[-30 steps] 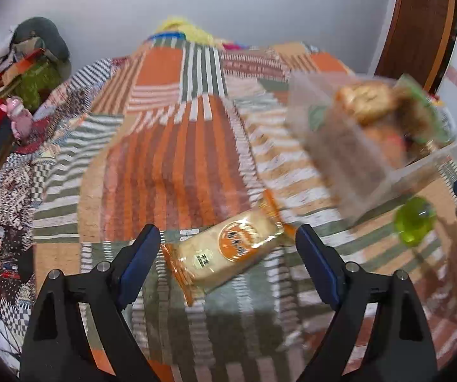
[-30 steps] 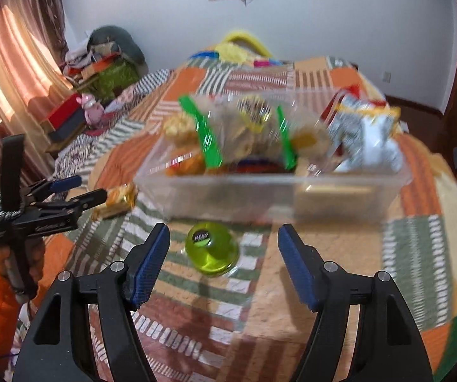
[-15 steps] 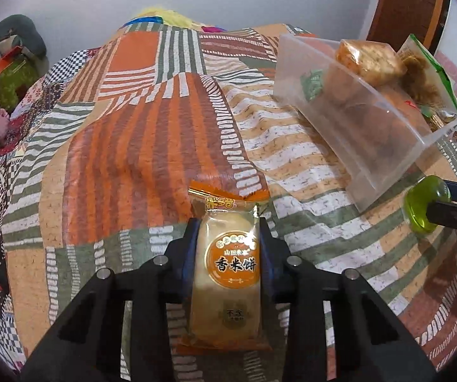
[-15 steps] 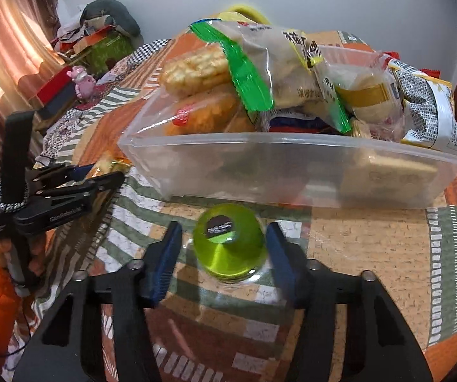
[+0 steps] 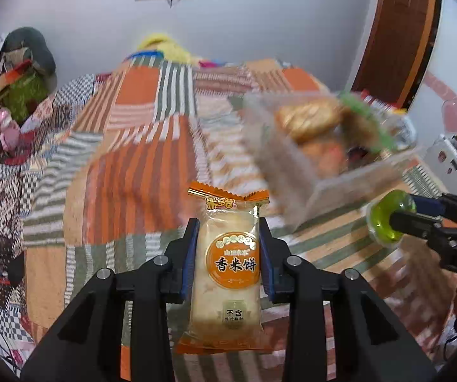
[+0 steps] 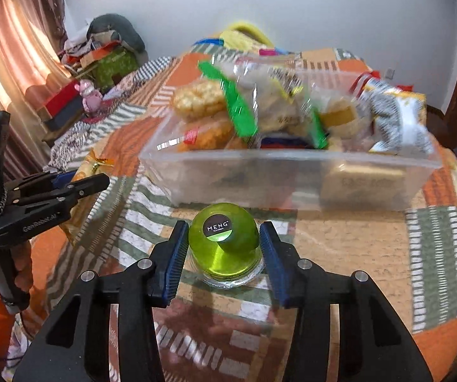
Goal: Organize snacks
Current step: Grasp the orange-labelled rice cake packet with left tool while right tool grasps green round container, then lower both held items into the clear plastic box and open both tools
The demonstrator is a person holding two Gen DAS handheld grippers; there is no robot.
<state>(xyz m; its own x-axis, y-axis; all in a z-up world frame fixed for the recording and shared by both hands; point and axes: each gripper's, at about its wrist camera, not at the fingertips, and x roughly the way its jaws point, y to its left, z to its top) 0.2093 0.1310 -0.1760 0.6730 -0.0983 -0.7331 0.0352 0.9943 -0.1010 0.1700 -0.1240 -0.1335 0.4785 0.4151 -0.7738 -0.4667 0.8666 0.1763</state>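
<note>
Left gripper [image 5: 228, 254] has just closed its jaws and pinches an orange-trimmed rice cracker packet [image 5: 228, 273] upright btwn its blue pads, clear of the patchwork bedspread [image 5: 126, 184]. Right gripper [image 6: 223, 248] has also just closed in; its pads press both sides of a green jelly cup [image 6: 223, 242], sticker side facing the cam, bedspread right beneath it. Clear plastic bin [image 6: 292, 178], heaped w/ snack bags, sits just behind the cup. A hand [image 6: 21, 264] w/ orange sleeve holds the left tool.
</note>
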